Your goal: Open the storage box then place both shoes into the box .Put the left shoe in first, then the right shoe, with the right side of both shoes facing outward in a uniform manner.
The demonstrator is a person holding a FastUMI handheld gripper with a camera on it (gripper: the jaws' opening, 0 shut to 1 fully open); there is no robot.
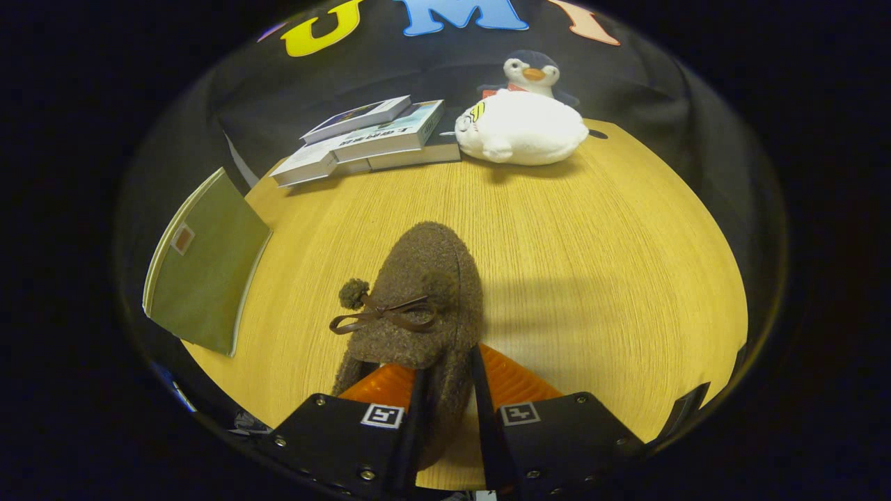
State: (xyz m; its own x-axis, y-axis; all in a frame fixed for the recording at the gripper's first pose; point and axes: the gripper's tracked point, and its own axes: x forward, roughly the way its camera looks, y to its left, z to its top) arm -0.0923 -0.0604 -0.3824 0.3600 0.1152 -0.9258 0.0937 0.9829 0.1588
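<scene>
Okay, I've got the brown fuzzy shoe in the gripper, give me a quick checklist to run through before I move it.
1. Grip: the gripper has both fingers pressed on the heel end of the brown shoe: ok.
2. Shoe clear of neighbours: apart from the green booklet, the books and the plush penguin: ok.
3. Shoe lifted off the table: cannot tell.
4. Left or right shoe: cannot tell.
5. Bow and pompom clear of the fingers, ahead of them: ok.
6. Storage box open: cannot tell.
</scene>
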